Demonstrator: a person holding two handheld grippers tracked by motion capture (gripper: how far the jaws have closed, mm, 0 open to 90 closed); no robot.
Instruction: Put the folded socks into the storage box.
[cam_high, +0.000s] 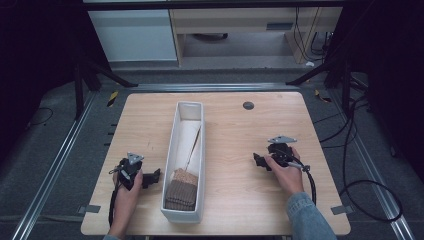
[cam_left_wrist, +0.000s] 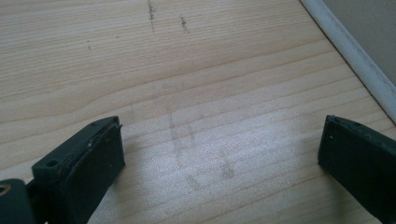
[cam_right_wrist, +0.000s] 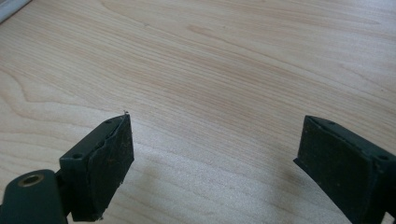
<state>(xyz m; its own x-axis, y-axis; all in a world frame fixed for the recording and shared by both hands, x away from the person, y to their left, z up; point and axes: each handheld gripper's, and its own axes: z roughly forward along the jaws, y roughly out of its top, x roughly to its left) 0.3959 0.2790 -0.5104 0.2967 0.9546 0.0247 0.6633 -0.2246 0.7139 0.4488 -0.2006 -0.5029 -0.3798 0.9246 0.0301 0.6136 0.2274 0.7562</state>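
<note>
**Desk:** High view first: what sits on the wooden table (cam_high: 240, 150)?

**Photographer:** A long white bin (cam_high: 184, 160) lies lengthwise at centre-left, a brown knitted cloth (cam_high: 181, 192) bunched at its near end and pale paper (cam_high: 187, 137) farther in. A dark round grommet (cam_high: 248, 105) marks the tabletop's far side.

**Desk:** And the grippers?

**Photographer:** The left gripper (cam_high: 152, 176) rests low on the table just beside the bin's left wall, gripped by the left hand (cam_high: 126, 187). The right gripper (cam_high: 259, 160) sits well to the bin's right, held by the right hand (cam_high: 285, 172), denim sleeve (cam_high: 310, 217) trailing.

**Desk:** Holding anything?

**Photographer:** Nothing. In the left gripper view the jaws stand wide apart over bare, scuffed wood, the bin's white edge (cam_left_wrist: 355, 56) at upper right. In the right gripper view the jaws are likewise spread wide over bare wood.
</note>
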